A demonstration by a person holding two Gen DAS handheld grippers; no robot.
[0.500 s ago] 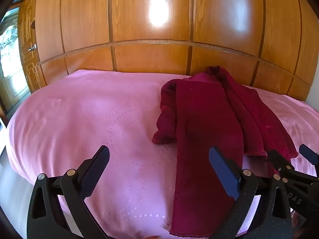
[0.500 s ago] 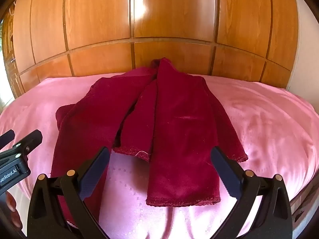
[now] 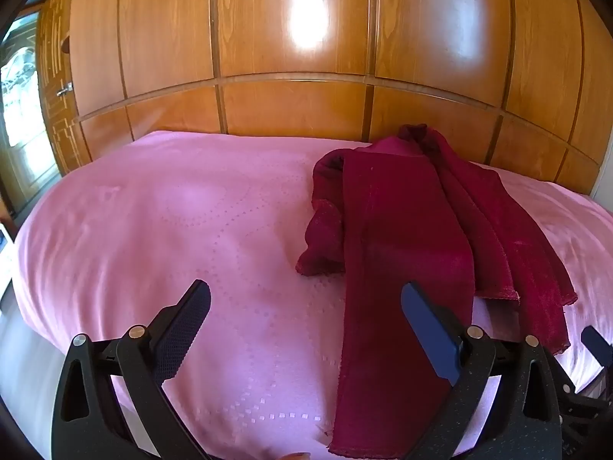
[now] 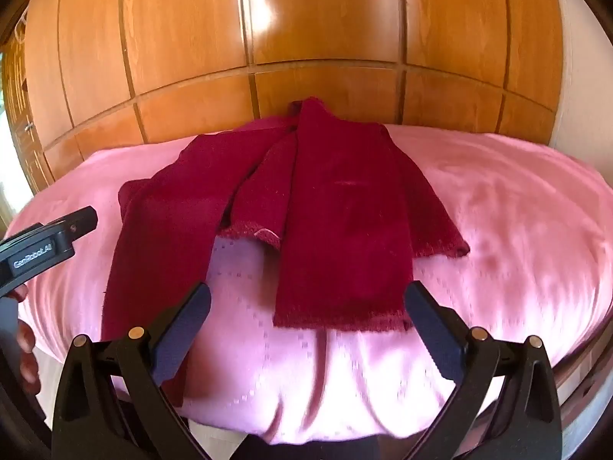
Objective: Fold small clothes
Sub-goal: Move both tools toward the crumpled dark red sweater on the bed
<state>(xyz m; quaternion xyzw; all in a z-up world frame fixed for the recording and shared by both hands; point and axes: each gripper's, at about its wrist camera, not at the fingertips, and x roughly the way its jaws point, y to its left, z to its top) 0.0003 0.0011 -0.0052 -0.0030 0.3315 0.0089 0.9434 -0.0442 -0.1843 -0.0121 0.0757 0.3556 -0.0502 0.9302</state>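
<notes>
Two black two-finger grippers hang spread wide and empty over a dark red knit garment on a pink bed.

Nearest the lens, the left gripper (image 3: 306,329) has its jaws fully apart, nothing between them, above the pink patterned bedspread (image 3: 172,230). The right gripper (image 4: 306,329) is equally wide and holds nothing; the garment's lower hem lies just beyond its fingertips (image 4: 417,299). The dark red knit garment (image 4: 345,222) lies spread lengthwise up the bed, one long strip running down toward the near edge, a sleeve bunched on its left side, probably folded under. A person's fingers (image 4: 27,356) show at the right view's edge. Behind stands a glossy wooden panelled wardrobe (image 3: 291,107).
</notes>
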